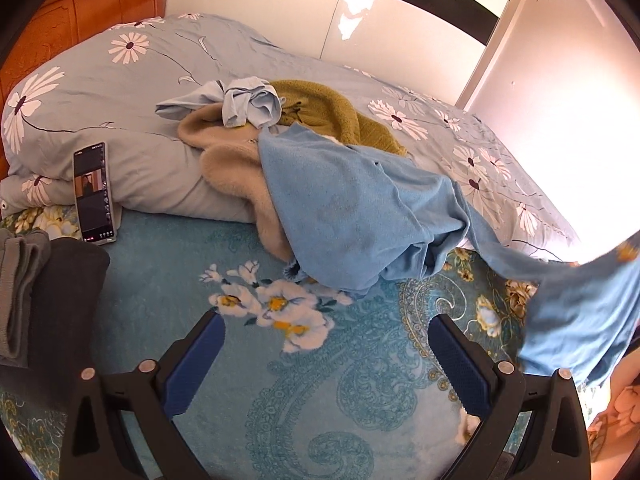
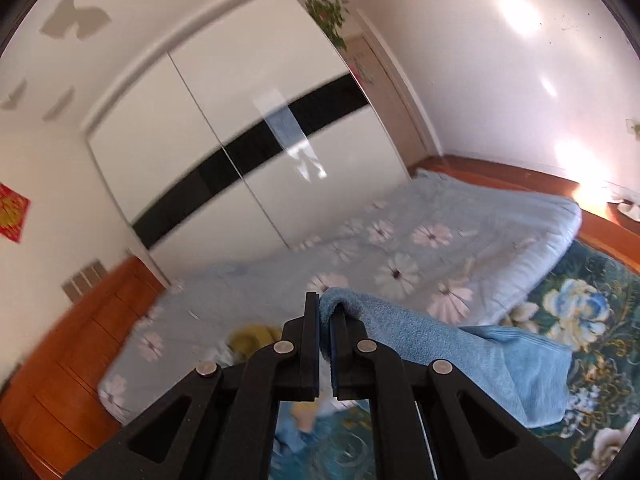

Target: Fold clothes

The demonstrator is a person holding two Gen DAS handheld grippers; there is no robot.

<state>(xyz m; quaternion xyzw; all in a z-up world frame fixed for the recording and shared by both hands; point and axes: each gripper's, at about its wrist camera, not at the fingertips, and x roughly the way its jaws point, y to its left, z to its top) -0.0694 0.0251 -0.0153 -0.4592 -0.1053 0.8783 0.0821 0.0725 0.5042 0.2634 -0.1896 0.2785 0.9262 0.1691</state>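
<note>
— Up close, right tongs (image 2: pixel 325 312) pinched tight on blue cloth (image 2: pixel 460 344).
— And left tongs (image 1: pixel 326 340)?
— Wide apart, holding nothing, over teal flowery blanket (image 1: pixel 280 380).
— Where else blue cloth?
— Draped off clothes pile (image 1: pixel 280 128) on bed, stretched toward right edge. Phone (image 1: pixel 94 194) leaning on flowered quilt (image 1: pixel 100 92), gray folded clothes (image 1: pixel 24 292) nearby.

Bright daylight from the right, blowing out the wall (image 1: pixel 568 128) and glaring off the glossy wardrobe (image 2: pixel 240 128). Strong fisheye bending and dark corners. Motion blur across the right wrist view.
</note>
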